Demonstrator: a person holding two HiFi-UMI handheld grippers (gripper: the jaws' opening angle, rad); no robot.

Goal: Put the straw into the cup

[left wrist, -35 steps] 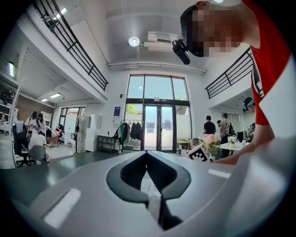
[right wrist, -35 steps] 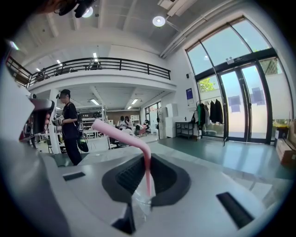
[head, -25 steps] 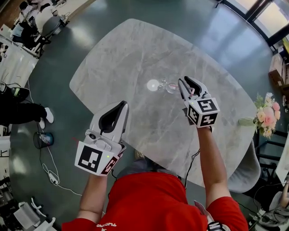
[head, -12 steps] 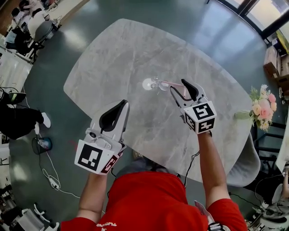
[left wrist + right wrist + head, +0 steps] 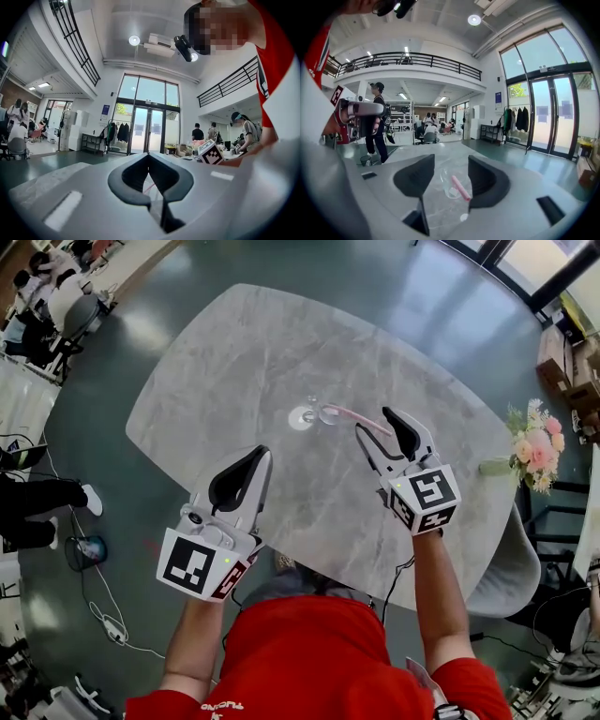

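Observation:
A clear glass cup (image 5: 311,413) stands near the middle of the grey marble table (image 5: 234,343). A pink straw (image 5: 351,415) sits in it and leans out to the right. My right gripper (image 5: 374,424) hovers just right of the cup and nearer to me. Its jaws have just been opening and stand wide with nothing between them. In the right gripper view the cup (image 5: 448,178) and straw (image 5: 461,188) lie ahead, beyond the right gripper (image 5: 450,160). My left gripper (image 5: 255,458) hangs over the table's near left, shut and empty. The left gripper (image 5: 148,155) shows its tips meeting.
A bunch of pink flowers (image 5: 532,448) lies at the table's right edge, beside a grey chair (image 5: 511,582). People sit at desks at the far upper left (image 5: 56,296). Cables and a round device (image 5: 89,549) lie on the floor to the left.
My right gripper has opened, let go of the straw and drawn back from the cup toward me. The straw now rests in the cup. The left gripper shifted only slightly.

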